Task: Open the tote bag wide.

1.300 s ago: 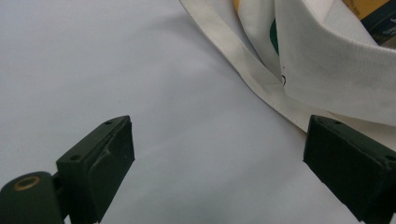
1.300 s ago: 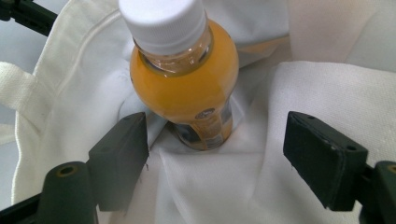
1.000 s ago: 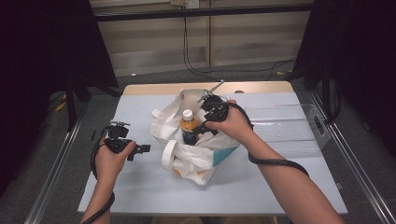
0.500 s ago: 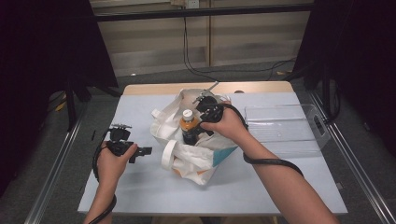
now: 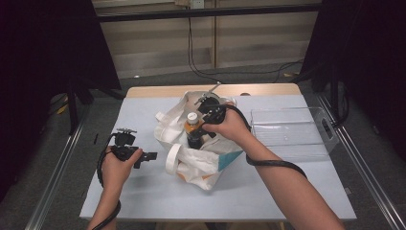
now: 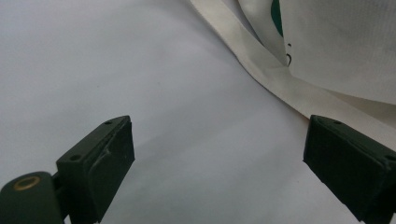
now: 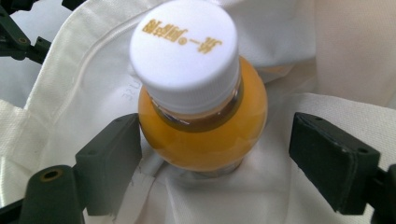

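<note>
Orange juice in a bottle with a white cap stands upright in the mouth of the white canvas tote bag, at the centre of the high view. Its long axis points up, out of the bag. In the right gripper view the bottle sits in the middle of the frame, between your two black jaws: one jaw is at the lower left, close to the bottle's shoulder, the other at the right with a clear gap. So your right gripper is wide and not closed on the bottle; the jaws stand on both sides of it, below the cap. I judge the next move depends on this: the bottle is already centred, and you need only close.

Your left gripper is at the left of the high view, well apart from the bottle, jaws wide over the bare grey table, with a bag strap at the upper right. The right hand is much nearer.

Compared with one second ago, your right gripper is lower on the bottle, and your left hand has drifted a little toward you.
</note>
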`<action>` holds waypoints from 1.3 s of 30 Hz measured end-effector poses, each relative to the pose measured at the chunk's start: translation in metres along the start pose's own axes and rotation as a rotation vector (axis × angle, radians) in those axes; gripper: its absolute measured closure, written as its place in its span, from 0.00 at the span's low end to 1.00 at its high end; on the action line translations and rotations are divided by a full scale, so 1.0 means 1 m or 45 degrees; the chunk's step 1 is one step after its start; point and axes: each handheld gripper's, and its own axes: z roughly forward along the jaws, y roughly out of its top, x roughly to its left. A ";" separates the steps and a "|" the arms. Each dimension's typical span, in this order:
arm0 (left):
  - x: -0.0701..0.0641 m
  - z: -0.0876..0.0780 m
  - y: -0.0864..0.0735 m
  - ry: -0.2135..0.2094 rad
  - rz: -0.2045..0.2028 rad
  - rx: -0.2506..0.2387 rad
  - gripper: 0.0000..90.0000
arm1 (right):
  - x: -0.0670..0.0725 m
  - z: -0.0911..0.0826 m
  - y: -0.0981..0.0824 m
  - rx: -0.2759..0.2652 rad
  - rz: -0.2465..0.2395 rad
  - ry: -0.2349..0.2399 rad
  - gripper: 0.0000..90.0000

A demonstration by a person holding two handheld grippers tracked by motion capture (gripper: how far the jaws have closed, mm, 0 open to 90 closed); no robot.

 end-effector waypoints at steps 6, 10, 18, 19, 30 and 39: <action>0.002 0.000 -0.001 -0.003 0.003 0.012 0.10 | 0.001 0.005 0.001 0.007 -0.015 0.002 0.18; 0.003 0.001 -0.003 -0.001 -0.008 0.010 0.10 | 0.002 0.005 0.003 0.006 -0.015 0.001 0.19; 0.002 0.000 -0.003 0.002 -0.019 0.003 0.10 | 0.002 0.011 0.004 0.026 -0.012 -0.011 0.20; 0.002 0.000 -0.003 -0.001 -0.031 -0.007 0.10 | 0.003 0.011 0.004 0.021 -0.012 -0.008 0.20; 0.001 0.001 -0.004 -0.016 -0.031 -0.004 0.10 | 0.007 0.016 0.004 0.016 -0.035 -0.002 0.32; 0.003 -0.001 -0.004 -0.017 -0.024 -0.005 0.10 | 0.008 0.015 0.004 0.020 -0.044 -0.013 0.33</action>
